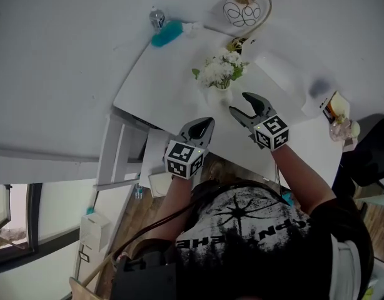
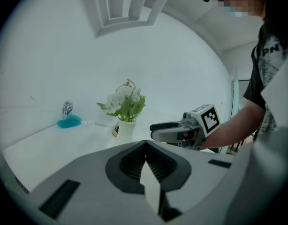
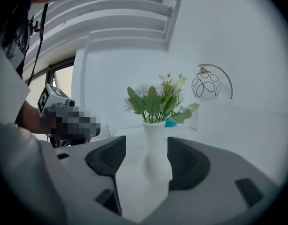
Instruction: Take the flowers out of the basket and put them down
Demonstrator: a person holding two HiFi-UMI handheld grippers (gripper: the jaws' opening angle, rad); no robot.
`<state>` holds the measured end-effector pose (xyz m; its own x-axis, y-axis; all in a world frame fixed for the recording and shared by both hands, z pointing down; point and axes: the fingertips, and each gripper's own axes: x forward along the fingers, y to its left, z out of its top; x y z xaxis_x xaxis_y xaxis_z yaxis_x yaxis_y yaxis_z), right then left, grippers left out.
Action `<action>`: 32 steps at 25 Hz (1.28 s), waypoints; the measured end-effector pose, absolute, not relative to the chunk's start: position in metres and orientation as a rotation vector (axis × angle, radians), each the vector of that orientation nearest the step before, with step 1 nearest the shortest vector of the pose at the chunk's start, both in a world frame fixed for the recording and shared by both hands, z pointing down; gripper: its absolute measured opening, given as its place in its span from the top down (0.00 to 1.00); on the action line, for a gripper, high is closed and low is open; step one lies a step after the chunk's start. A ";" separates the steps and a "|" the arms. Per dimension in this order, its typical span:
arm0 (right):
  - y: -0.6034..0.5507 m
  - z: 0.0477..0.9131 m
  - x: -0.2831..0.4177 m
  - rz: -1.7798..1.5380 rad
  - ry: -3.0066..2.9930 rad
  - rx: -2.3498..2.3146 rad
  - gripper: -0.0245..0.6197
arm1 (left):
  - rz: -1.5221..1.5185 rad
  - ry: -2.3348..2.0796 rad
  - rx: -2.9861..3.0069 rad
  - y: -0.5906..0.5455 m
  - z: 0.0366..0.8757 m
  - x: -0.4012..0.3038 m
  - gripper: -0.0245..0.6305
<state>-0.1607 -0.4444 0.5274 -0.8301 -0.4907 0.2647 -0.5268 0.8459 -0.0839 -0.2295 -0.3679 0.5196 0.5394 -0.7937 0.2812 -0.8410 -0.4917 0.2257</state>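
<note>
The flowers (image 1: 223, 67) stand upright in a white vase (image 1: 221, 94) on the desk (image 1: 161, 86), and no basket shows in any view. Either they are already set down, or the vase stands in for the basket and nothing is lifted yet; the pictures do not settle which. The right claw (image 1: 241, 103) hangs just short of the vase, jaws spread wide and lined up on its body without touching it. The left claw (image 1: 207, 122), farther back from the vase, is closed and empty.
</note>
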 end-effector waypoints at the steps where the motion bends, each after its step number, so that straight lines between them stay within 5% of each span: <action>1: -0.436 0.525 -0.154 0.242 -2.799 0.767 0.52 | 0.197 -1.353 2.450 -0.364 0.518 -0.225 0.95; 3: -0.420 0.520 -0.139 0.248 -2.812 0.761 0.56 | 0.201 -1.360 2.456 -0.356 0.515 -0.215 0.95; 7: -0.395 0.505 -0.107 0.212 -2.830 0.807 0.84 | 0.202 -1.370 2.468 -0.342 0.510 -0.195 0.95; 10: -0.380 0.500 -0.082 0.152 -2.820 0.836 0.92 | 0.184 -1.377 2.469 -0.331 0.504 -0.181 0.95; 32: -0.336 0.499 -0.019 0.173 -2.825 0.759 0.94 | 0.182 -1.446 2.480 -0.300 0.491 -0.125 0.95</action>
